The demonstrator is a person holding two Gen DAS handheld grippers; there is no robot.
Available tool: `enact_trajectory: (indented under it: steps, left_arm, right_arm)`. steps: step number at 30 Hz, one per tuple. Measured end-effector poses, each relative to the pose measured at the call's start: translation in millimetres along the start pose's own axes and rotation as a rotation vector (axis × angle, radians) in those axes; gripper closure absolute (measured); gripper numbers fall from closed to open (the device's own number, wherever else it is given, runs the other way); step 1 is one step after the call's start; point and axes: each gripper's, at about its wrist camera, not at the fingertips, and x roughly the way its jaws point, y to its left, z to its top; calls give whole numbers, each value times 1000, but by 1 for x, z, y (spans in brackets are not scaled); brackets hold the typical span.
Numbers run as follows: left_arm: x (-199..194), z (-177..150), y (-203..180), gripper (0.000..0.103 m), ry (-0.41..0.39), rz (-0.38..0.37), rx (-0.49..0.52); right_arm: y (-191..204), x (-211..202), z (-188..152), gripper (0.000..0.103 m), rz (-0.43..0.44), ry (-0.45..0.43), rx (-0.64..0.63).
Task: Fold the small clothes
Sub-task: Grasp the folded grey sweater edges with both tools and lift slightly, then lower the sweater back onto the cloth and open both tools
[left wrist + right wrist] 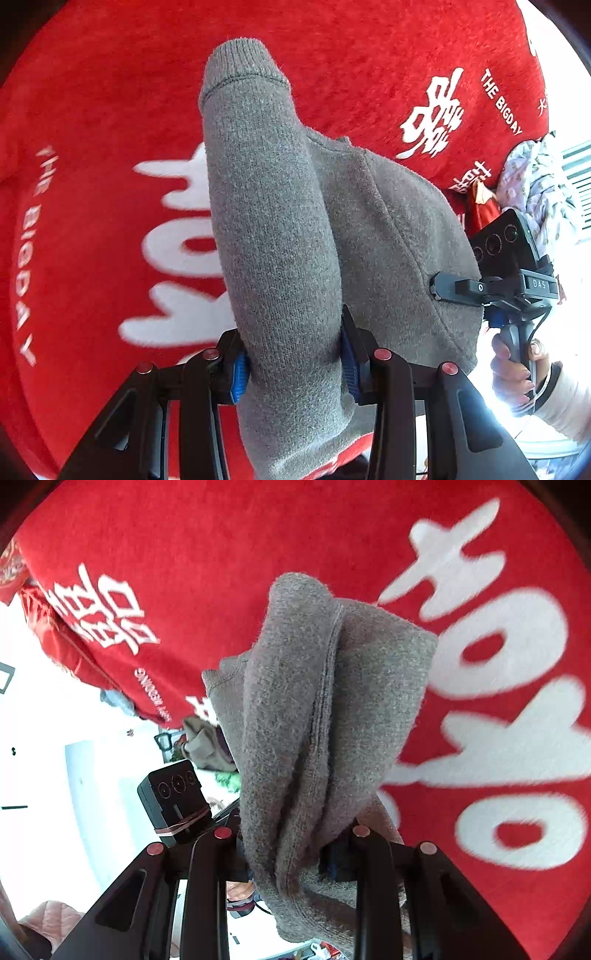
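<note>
A small grey knitted sweater (pixel 280 221) hangs lifted above a red blanket (pixel 92 110) with white lettering. My left gripper (pixel 293 363) is shut on the sweater near the base of a sleeve, whose ribbed cuff points away from me; blue pads (pixel 239 376) press both sides. In the right wrist view the same grey sweater (pixel 317 720) hangs bunched in folds, and my right gripper (pixel 286 853) is shut on it. From the left wrist view, the right gripper (pixel 439 288) bites the sweater's far edge, a hand (pixel 513 369) holding its handle.
The red blanket (pixel 258 535) covers the whole surface under the sweater. A patterned pale cloth (pixel 535 184) lies at its right edge. Other clothes (pixel 207 742) are heaped beyond the blanket's edge in the right wrist view, by the left gripper's camera block (pixel 173 797).
</note>
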Motion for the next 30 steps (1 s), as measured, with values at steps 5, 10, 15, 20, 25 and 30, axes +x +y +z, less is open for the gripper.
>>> enact_trajectory:
  steps: [5, 10, 15, 20, 25, 30]
  left_arm:
    - [-19, -35, 40, 61, 28, 44, -38]
    - [-7, -57, 71, 61, 48, 79, -61]
    - [5, -67, 94, 48, 8, 215, -100]
    - [-5, -71, 98, 34, -49, 352, -114]
    - [-18, -71, 87, 34, -71, 499, -79]
    - [-34, -80, 68, 34, -81, 476, -69]
  right_arm:
    - [-7, 42, -22, 73, 8, 44, 29]
    - [-15, 74, -28, 73, -65, 79, -2]
    - [-24, 64, -19, 73, -266, 6, -51]
    - [-23, 52, -25, 78, -555, -25, -155]
    - [-3, 50, -34, 78, -729, -50, -220]
    - [15, 32, -50, 83, -775, -95, -255]
